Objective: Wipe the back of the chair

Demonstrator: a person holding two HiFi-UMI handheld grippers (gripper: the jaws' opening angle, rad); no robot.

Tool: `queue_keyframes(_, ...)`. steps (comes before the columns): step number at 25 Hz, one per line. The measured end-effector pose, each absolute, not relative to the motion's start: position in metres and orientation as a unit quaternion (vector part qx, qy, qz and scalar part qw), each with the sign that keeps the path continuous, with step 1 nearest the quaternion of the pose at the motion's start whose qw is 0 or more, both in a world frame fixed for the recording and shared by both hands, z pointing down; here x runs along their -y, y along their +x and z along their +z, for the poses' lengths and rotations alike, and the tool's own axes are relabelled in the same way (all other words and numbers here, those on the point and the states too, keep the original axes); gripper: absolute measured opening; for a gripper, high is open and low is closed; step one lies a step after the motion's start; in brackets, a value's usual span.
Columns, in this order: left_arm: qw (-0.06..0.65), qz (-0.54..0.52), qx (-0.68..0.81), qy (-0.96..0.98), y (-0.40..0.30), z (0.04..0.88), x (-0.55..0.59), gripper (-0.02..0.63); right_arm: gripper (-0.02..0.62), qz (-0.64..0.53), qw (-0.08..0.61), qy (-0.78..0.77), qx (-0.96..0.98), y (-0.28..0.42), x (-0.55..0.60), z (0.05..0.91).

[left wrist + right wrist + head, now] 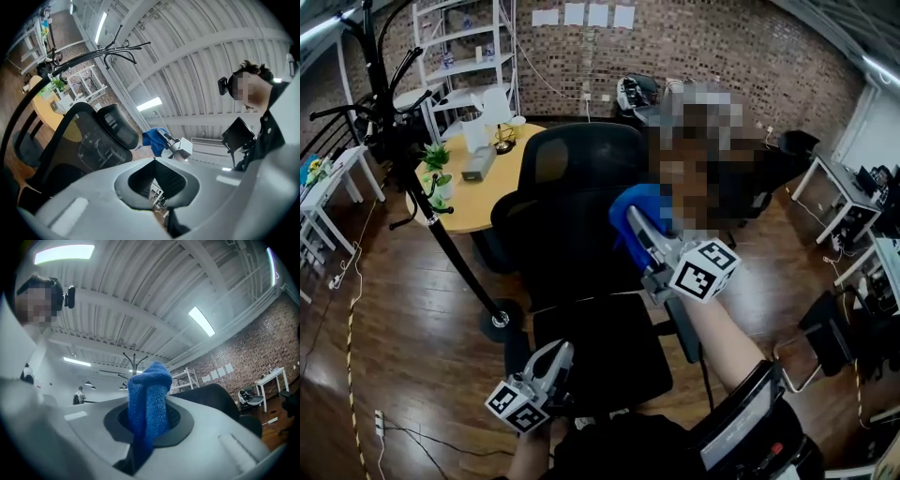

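Observation:
A black mesh office chair stands in the middle of the head view, with its backrest point(567, 225), headrest point(581, 155) and seat point(600, 352) facing me. My right gripper point(636, 223) is shut on a blue cloth point(628, 202), held up at the right side of the backrest; I cannot tell if it touches. The right gripper view has the cloth point(147, 399) sticking up from the shut jaws. My left gripper point(555, 358) is low by the seat's front left corner, shut and holding nothing. The left gripper view looks up at the backrest point(79, 140) and the cloth point(151, 140).
A black coat rack point(403, 141) leans at the left, its base point(500, 322) close to the chair. Behind it stand a round wooden table point(483, 197) with plants and a white shelf point(464, 47). White desks point(848, 192) line the right side. A brick wall closes the back.

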State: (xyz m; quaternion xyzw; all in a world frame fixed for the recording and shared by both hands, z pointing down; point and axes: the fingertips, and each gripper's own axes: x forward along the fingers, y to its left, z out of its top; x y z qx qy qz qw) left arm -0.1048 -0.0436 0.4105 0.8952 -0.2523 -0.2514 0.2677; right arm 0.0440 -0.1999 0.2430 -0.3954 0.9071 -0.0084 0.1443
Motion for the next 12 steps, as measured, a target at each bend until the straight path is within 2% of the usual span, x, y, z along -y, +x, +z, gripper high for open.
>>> queue_keyframes(5, 0.266, -0.267, 0.29, 0.88, -0.133, 0.407, 0.062, 0.006, 0.032, -0.01, 0.129, -0.37, -0.92, 0.002, 0.275, 0.223)
queue_keyframes(12, 0.237, -0.276, 0.393, 0.845, -0.192, 0.406, 0.071, 0.006, 0.032, -0.031, 0.185, -0.216, -0.958, -0.103, 0.337, 0.175)
